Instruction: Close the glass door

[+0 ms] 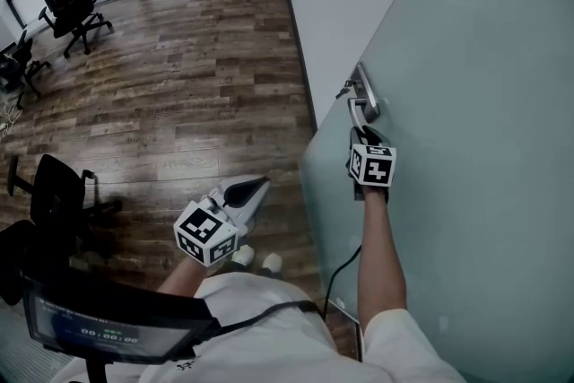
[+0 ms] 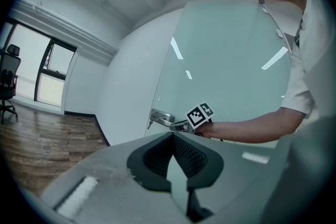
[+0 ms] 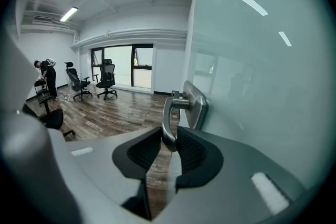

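Note:
The frosted glass door (image 1: 466,103) fills the right side of the head view and stands ajar from the white wall. Its metal lever handle (image 1: 360,108) hangs down from a plate with a key in it. My right gripper (image 1: 362,132) reaches up to that lever. In the right gripper view the handle (image 3: 169,118) has its lower end between the two black pads, which touch it on both sides, so my right gripper (image 3: 169,136) is shut on it. My left gripper (image 1: 258,187) hovers near my waist, away from the door, shut and empty (image 2: 172,135).
Wood floor runs left of the door. A black office chair (image 1: 54,193) stands close at my left, and more chairs (image 1: 70,0) sit by the far windows. In the right gripper view a person (image 3: 47,78) bends over far back. A cable (image 1: 336,274) hangs from my right arm.

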{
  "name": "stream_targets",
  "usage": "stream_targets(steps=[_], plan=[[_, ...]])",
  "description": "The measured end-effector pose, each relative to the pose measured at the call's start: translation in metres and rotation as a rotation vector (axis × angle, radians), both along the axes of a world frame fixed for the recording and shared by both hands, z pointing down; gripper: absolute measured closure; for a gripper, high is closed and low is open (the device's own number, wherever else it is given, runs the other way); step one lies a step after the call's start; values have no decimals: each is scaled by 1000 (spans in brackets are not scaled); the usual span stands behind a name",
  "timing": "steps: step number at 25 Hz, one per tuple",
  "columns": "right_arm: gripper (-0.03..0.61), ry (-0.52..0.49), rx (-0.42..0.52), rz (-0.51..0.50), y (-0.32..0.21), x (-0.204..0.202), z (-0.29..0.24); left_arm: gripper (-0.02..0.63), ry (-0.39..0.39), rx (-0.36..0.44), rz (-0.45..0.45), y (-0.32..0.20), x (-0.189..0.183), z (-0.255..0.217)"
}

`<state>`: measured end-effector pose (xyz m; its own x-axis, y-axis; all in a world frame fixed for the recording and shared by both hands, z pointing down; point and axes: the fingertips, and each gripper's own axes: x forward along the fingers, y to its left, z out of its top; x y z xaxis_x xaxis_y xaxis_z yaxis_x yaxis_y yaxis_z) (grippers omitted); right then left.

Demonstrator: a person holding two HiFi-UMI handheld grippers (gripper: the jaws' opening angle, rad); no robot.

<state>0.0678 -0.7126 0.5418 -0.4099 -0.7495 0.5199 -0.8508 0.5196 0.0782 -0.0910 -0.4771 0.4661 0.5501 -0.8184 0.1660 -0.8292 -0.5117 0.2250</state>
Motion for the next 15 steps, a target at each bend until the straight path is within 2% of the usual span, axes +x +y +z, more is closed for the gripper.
stream_targets(steps=[15], plan=[[479, -17, 1, -101, 34, -45, 15, 614, -15, 11, 3, 5, -13, 7]])
